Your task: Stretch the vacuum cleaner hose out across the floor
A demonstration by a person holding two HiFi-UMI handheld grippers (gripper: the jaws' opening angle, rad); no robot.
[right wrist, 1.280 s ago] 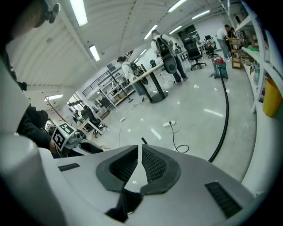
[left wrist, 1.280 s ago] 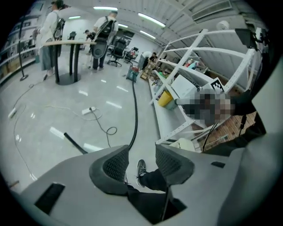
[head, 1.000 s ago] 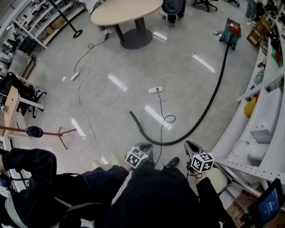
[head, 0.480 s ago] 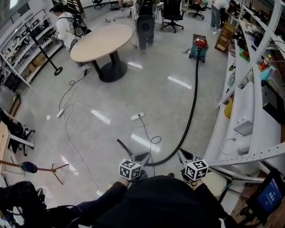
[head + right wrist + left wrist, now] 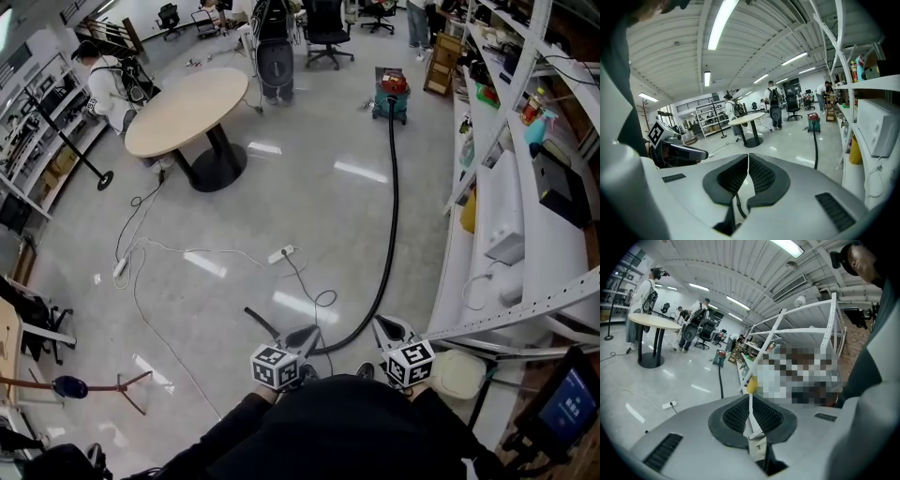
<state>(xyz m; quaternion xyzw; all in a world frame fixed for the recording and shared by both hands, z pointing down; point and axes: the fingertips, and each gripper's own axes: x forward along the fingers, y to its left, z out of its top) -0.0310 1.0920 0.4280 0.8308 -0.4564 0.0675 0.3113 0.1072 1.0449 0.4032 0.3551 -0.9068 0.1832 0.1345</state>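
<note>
Closest in, the left gripper (image 5: pixel 302 335) and the right gripper (image 5: pixel 387 328) hang side by side in front of the person's dark sleeves. Each has its jaws pressed together on nothing. In both gripper views the ribbed black pads meet along a thin seam, and only the room shows beyond them.

On the polished grey floor (image 5: pixel 216 291) below them lies the near part of the long black ribbed vacuum hose (image 5: pixel 386 253). In the head view its curve passes between the two grippers. From there a short tail hooks back to the left and ends in a free tip just beyond the left gripper. Neither gripper touches the hose, which rests on the floor while they are held above it.

Past that bend the hose runs in one long, nearly straight line up the right side of the room, alongside the white metal shelving (image 5: pixel 525 309). It reaches the red-and-teal canister vacuum cleaner (image 5: pixel 391 95) far off near the office chairs. A white power strip with a thin dark cord (image 5: pixel 281 254) lies left of this run, apart from it.

The task looks mostly done, since the main length is laid out across the floor. What seems left is the hooked tail at the near end, which would have to be pulled into line with the rest.
</note>
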